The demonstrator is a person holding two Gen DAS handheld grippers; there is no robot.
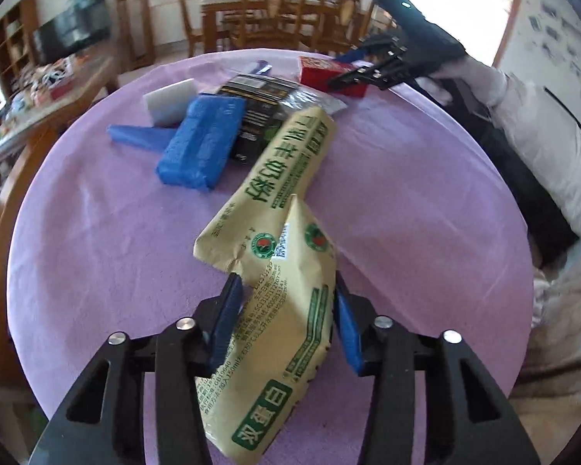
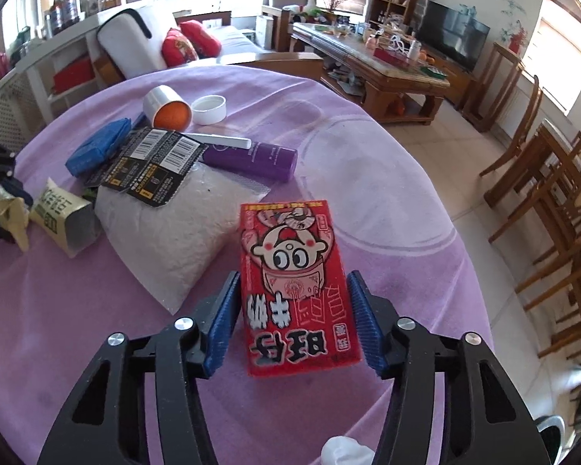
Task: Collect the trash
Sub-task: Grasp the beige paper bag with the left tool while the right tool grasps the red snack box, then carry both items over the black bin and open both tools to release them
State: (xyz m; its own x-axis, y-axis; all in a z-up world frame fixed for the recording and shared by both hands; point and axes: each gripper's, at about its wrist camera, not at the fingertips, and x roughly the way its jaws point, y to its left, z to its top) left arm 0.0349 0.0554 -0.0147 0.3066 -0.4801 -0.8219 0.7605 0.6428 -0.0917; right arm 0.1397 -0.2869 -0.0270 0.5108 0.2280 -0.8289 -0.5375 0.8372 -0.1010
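Observation:
A long beige milk-powder bag (image 1: 290, 162) with green print lies folded on the purple tablecloth (image 1: 406, 213). My left gripper (image 1: 286, 283) is shut on its near end, both blue pads pressing the creased bag. The right wrist view shows a red snack carton (image 2: 294, 271) with a cartoon face, and my right gripper (image 2: 294, 277) is shut on its sides. In the left wrist view the same right gripper (image 1: 352, 77) sits on the red carton (image 1: 321, 71) at the table's far side. The beige bag (image 2: 58, 213) and the left gripper (image 2: 4, 193) appear at the left edge of the right wrist view.
A blue packet (image 1: 201, 143), a black wrapper (image 1: 255, 116) and a white block (image 1: 170, 102) lie beyond the bag. A white padded pouch (image 2: 166, 232), a purple tube (image 2: 251, 159), a tipped white cup (image 2: 166, 110) and a lid (image 2: 210, 108) lie further off. Wooden chairs (image 2: 554, 193) stand around.

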